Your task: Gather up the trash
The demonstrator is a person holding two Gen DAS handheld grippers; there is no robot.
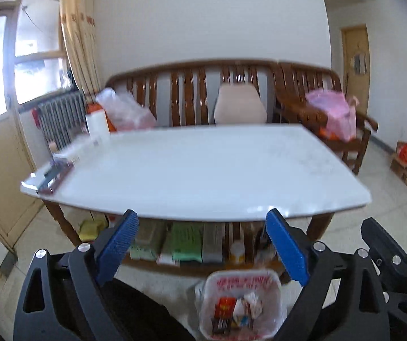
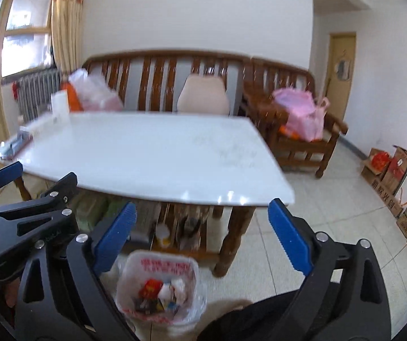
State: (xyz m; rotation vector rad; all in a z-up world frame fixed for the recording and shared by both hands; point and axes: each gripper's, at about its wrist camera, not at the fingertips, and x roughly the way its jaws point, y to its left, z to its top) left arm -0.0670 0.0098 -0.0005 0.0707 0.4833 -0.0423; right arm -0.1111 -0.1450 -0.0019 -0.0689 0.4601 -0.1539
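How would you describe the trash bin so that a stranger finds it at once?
Start from the white table. On the floor in front of it stands the trash bin. It alone has a clear bag with red print as lining and holds colourful wrappers.

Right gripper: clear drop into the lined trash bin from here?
Probably yes. The right gripper is open and empty, the trash bin sits on the floor just below it, and nothing lies between.
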